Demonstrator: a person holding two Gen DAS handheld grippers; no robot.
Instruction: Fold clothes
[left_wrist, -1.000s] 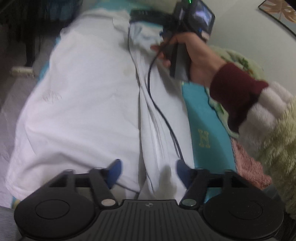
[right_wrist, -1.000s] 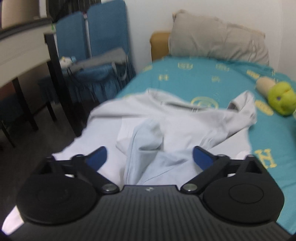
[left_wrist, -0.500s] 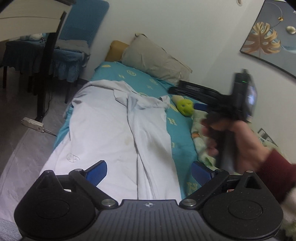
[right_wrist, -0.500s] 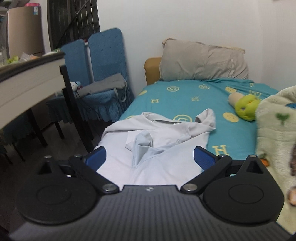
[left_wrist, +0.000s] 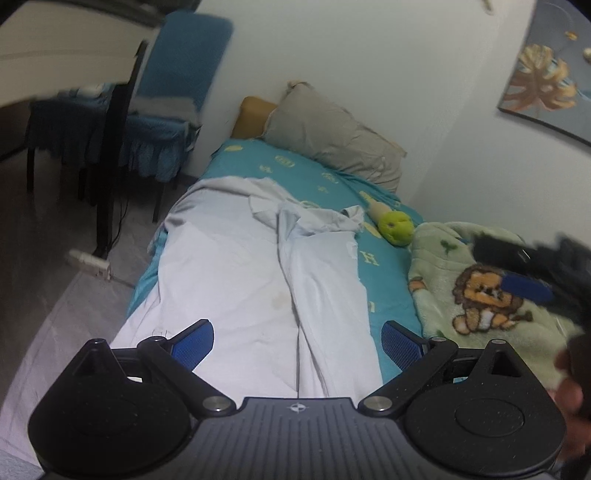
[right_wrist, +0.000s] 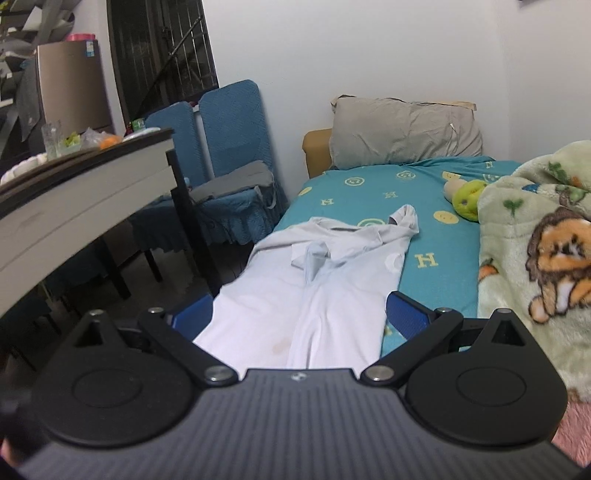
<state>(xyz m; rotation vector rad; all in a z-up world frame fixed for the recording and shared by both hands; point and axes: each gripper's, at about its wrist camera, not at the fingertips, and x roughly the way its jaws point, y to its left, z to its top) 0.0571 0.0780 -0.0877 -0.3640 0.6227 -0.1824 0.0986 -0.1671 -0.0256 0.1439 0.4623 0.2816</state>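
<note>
Garment (left_wrist: 236, 280): white, laid flat along teal bed (left_wrist: 384, 280), one side panel already folded over toward centre, fold ridge running lengthwise. Long axis along the bed; collar end toward grey pillow (left_wrist: 332, 136), hem end near the cameras, left edge hanging over the mattress side above the floor.

Left gripper (left_wrist: 297, 345): spread wide, jaws just opened further, nothing between the blue pads; cloth lies below, untouched. Right gripper (right_wrist: 299, 317): likewise spread, empty, raised above the hem end; seen blurred at the right edge of the left view.

Judged step: between folds, re-approach for the next one. To do well: take the overhanging left edge at two points along the length, lift only slightly, carry across parallel to the ridge so edges stay square, smooth the bunched collar and sleeve first. Avoid dragging cloth toward lion blanket (right_wrist: 535, 258) or green toy (left_wrist: 397, 229) at right.
</note>
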